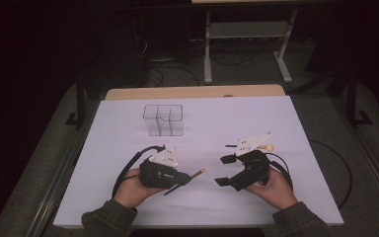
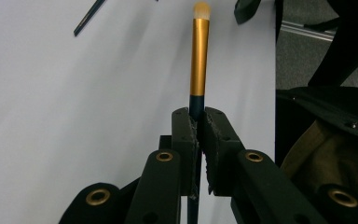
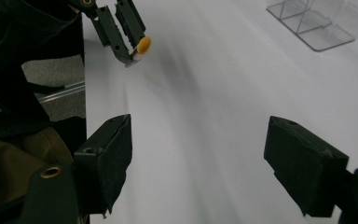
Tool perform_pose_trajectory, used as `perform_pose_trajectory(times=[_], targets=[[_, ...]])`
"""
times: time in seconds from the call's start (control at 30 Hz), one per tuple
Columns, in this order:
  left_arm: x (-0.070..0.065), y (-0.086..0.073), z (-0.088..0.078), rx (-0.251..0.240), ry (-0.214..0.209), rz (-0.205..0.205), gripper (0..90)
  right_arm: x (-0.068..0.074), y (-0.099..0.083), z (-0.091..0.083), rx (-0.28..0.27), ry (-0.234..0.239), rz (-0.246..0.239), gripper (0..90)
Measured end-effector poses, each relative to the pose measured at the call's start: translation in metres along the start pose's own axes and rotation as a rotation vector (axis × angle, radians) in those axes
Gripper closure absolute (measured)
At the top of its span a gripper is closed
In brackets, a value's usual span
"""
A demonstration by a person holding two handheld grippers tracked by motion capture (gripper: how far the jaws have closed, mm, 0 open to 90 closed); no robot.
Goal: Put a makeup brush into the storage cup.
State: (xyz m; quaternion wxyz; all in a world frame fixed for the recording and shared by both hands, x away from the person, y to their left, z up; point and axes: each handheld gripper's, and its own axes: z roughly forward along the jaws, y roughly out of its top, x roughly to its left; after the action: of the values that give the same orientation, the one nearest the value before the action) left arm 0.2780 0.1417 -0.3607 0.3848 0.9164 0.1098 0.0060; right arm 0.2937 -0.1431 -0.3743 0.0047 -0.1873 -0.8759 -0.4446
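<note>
gripping a brush (image 2: 199,60) at lower centre, left gripper (image 2: 199,122) fingers clamped; right gripper (image 3: 198,163) fingers wide apart, empty, over the surface (image 1: 217,123)

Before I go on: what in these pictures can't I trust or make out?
- Brush: lower handle hidden between the left gripper's jaws, left gripper view.
- Second brush: mostly hidden behind the right gripper, high view.
- Clear organizer: cut off by the top edge, right gripper view; contents unreadable.

A clear organizer (image 1: 163,120) stands on the white tabletop (image 1: 276,123); a metal frame (image 1: 246,39) sits beyond on the floor
</note>
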Motion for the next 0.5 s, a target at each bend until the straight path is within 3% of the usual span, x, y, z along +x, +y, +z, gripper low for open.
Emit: perform_pose_trajectory(times=[0.5], targets=[[-0.0053,0.0017,0.0067,-0.011,-0.008,0.025,83.3,0.0076,0.0083,0.0081,0.014,0.049,-0.040,26.1]])
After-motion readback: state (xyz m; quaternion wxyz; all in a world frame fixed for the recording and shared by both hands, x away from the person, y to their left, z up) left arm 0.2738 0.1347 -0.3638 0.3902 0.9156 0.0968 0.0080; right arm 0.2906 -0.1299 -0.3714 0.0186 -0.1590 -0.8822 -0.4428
